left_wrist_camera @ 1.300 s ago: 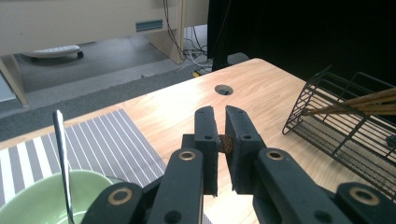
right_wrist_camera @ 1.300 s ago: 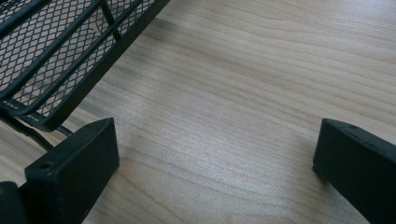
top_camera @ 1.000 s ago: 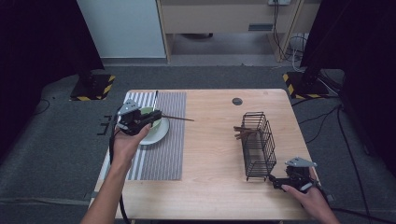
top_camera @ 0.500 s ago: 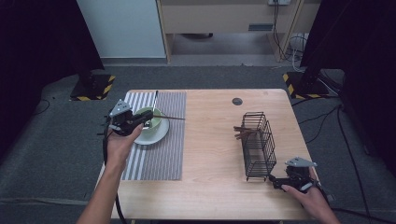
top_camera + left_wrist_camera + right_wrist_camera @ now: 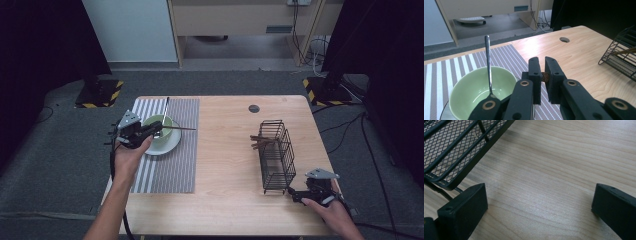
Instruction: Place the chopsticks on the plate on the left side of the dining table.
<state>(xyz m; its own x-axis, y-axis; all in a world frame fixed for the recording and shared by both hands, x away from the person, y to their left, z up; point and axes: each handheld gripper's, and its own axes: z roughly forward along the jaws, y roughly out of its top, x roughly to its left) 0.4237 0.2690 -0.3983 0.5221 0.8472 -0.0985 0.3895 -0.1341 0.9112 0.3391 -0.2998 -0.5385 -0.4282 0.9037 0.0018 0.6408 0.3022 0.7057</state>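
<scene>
Chopstick, thin and brown, is the thing in hand: the left gripper pinches one end of it, and the rest sticks out level toward the middle of the table, above the near rim of the green bowl. Compared with a second ago, the left hand has drawn a little back toward the left edge of the striped mat and the stick has come with it, so its far tip now reaches less far over the bare wood; the grip has not changed. That suggests a stick taken up beside the bowl and being carried, most likely bound for the wire basket on the right, where other brown sticks already poke out of the side. In the left gripper view the jaws stand nearly together with only a narrow slit between them, and the stick's round brown end sits clamped in that slit. A metal spoon leans inside the bowl, its handle pointing away, apart from the jaws. The right gripper rests low on the table just beside the basket's near corner; its jaws are spread wide, with bare wood between them and the basket's mesh close by the left one, holding nothing.
</scene>
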